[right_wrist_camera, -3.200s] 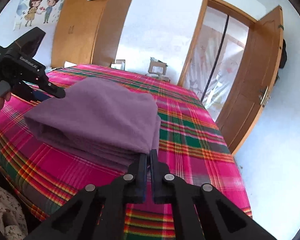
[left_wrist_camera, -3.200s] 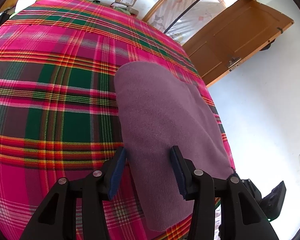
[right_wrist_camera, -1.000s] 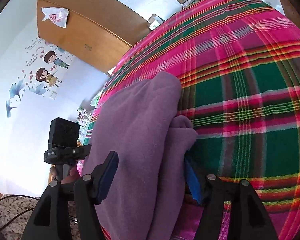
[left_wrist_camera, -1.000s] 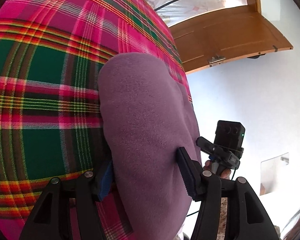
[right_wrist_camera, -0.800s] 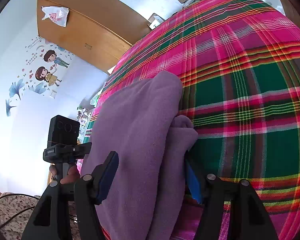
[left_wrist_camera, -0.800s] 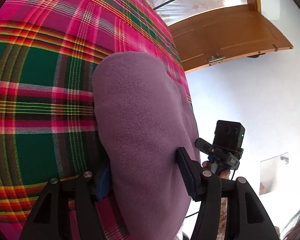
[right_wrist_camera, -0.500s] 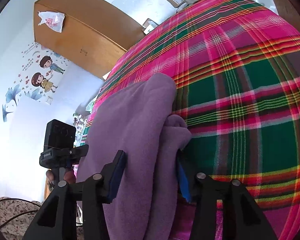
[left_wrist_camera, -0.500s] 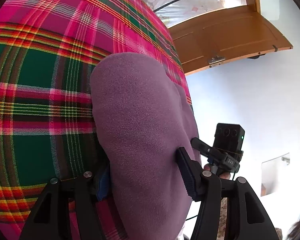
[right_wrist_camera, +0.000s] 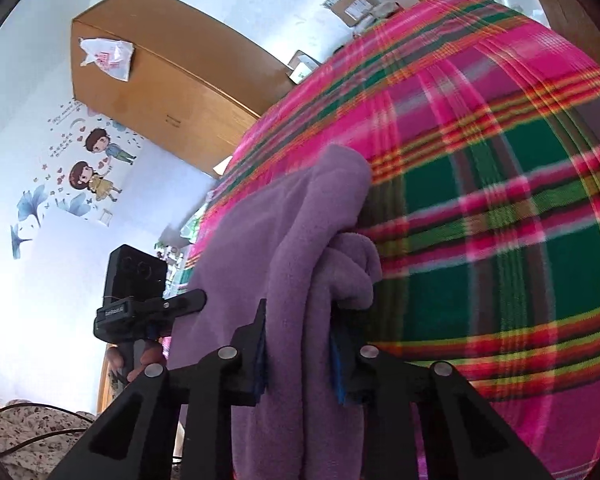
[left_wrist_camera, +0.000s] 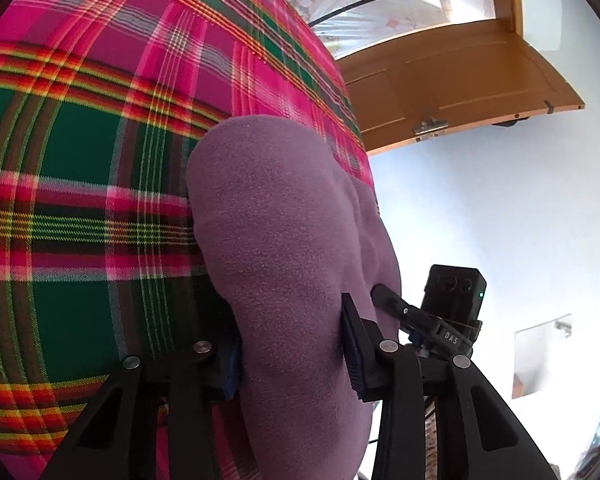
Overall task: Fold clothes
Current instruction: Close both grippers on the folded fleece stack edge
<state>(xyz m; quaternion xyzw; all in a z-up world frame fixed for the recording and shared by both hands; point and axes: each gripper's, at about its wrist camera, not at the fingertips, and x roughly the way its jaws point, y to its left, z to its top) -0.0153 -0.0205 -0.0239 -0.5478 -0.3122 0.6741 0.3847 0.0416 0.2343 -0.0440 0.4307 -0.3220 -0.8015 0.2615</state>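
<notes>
Gripping the purple garment (right_wrist_camera: 296, 240), only right wrist shows layers.

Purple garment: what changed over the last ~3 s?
Both grippers moved in on the folded purple garment from opposite sides. The left gripper, earlier with open jaws above it, now grips one end. The right gripper, earlier shut in front of the stack, opened and closed on the other end. The garment stayed folded on the plaid bedspread.
</notes>
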